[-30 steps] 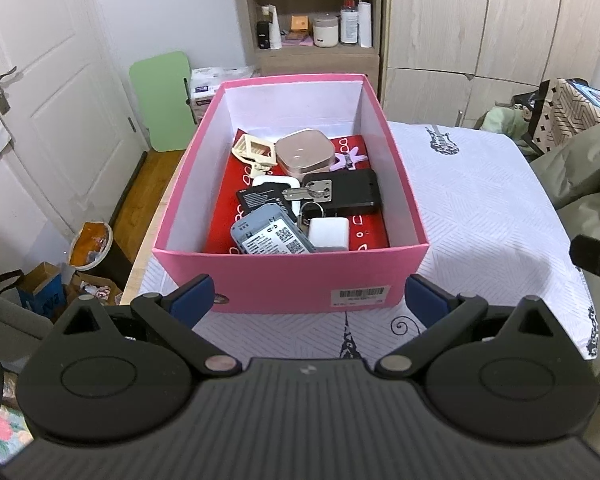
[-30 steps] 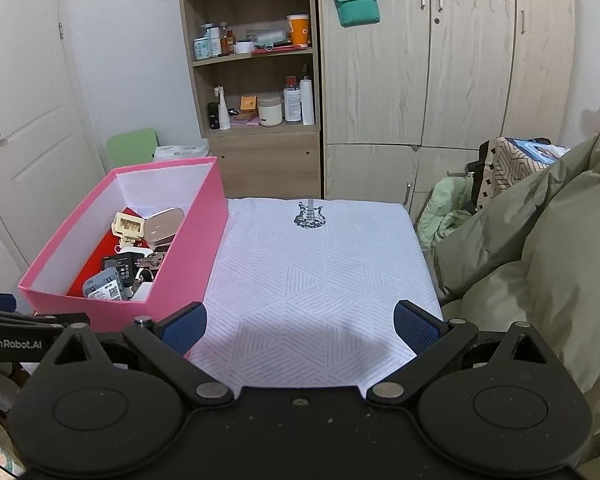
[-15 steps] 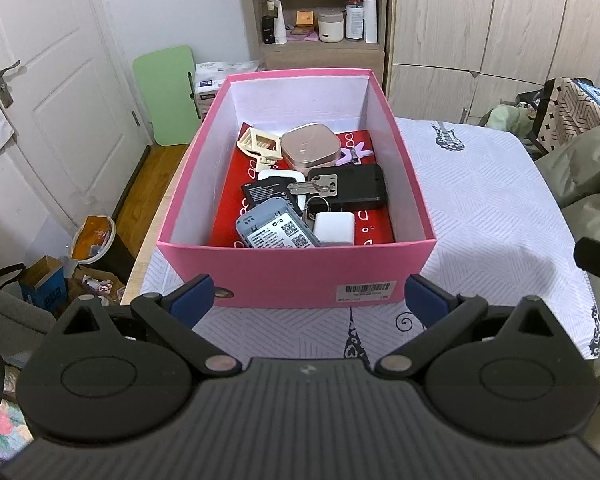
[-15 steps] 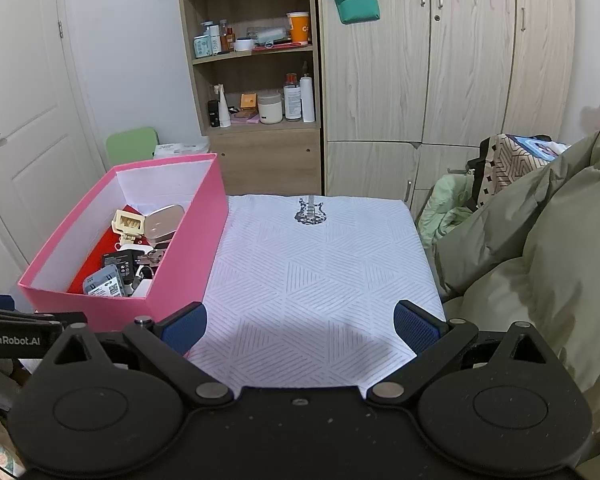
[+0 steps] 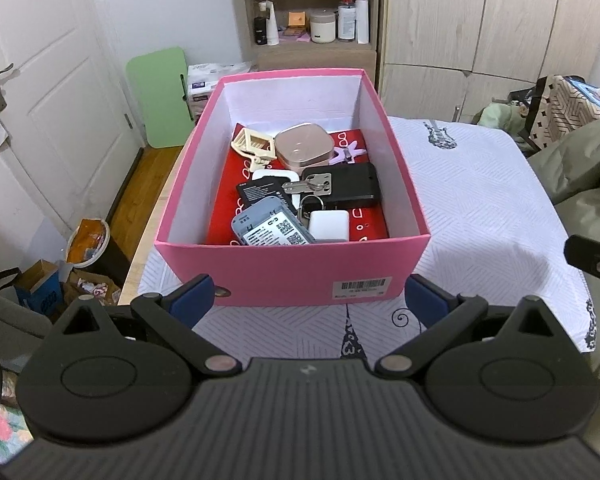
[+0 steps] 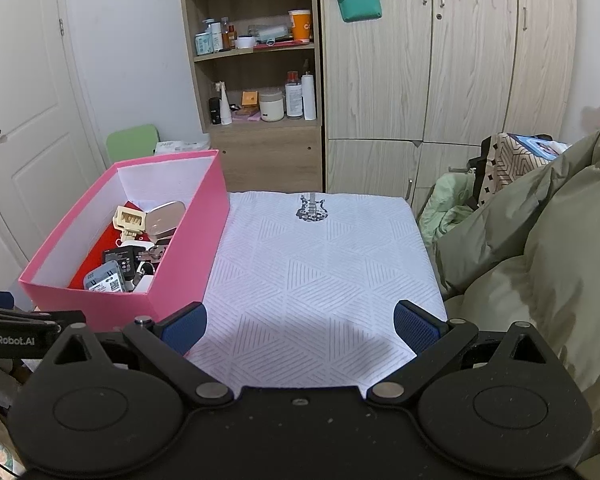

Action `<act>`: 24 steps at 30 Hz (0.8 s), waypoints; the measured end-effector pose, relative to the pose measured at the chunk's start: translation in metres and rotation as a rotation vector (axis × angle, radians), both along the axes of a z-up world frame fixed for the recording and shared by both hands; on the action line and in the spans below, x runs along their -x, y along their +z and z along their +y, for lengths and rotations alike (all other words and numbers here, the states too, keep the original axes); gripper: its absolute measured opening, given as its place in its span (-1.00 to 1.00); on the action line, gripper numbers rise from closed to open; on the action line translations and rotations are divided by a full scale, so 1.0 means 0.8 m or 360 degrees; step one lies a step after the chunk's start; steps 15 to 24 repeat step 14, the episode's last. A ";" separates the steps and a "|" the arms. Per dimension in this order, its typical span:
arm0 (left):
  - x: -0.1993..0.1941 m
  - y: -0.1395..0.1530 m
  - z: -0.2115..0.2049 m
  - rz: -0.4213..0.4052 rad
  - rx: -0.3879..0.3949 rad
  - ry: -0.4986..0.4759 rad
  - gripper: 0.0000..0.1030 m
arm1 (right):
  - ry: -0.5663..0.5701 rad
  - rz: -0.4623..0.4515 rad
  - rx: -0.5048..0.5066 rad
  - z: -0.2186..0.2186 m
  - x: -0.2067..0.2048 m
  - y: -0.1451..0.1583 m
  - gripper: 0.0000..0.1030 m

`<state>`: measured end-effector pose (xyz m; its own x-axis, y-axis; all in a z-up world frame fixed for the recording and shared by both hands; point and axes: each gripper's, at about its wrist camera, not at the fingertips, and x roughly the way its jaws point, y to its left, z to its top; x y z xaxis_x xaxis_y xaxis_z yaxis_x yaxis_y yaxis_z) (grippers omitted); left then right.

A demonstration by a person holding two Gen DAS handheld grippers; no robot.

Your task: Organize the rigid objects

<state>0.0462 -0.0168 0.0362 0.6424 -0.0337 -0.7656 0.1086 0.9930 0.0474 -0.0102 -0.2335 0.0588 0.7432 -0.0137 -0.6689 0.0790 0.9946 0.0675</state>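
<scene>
A pink cardboard box sits on a white patterned cloth covering the bench, directly ahead of the left tongs, whose blue-padded fingers are spread wide and hold nothing. The box's near wall, bearing a barcode label, lies just beyond the fingertips.

Inside the box, on a red liner, small rigid items are piled together: a grey device with QR-code stickers nearest the left tongs, a white square charger beside it, a black rectangular case behind that, a silver key on a ring lying across the black items, a rose-gold square tin farther back, and a cream plastic clip to its left. A pale purple piece shows behind the tin; what it is cannot be told.

The right tongs hover over the open cloth with the box ahead and to their left, their fingers likewise wide apart and empty. A guitar print marks the cloth's far end straight ahead of them, and an olive quilt is heaped to their right.
</scene>
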 end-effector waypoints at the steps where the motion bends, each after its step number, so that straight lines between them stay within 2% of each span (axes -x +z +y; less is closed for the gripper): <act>1: 0.001 0.001 0.000 -0.0004 -0.0006 -0.0002 1.00 | -0.0004 0.0001 0.0001 0.000 0.000 0.000 0.97; 24: 0.004 0.004 0.001 -0.0025 0.0002 -0.0026 1.00 | -0.0012 0.0006 -0.0006 -0.001 0.001 -0.003 0.97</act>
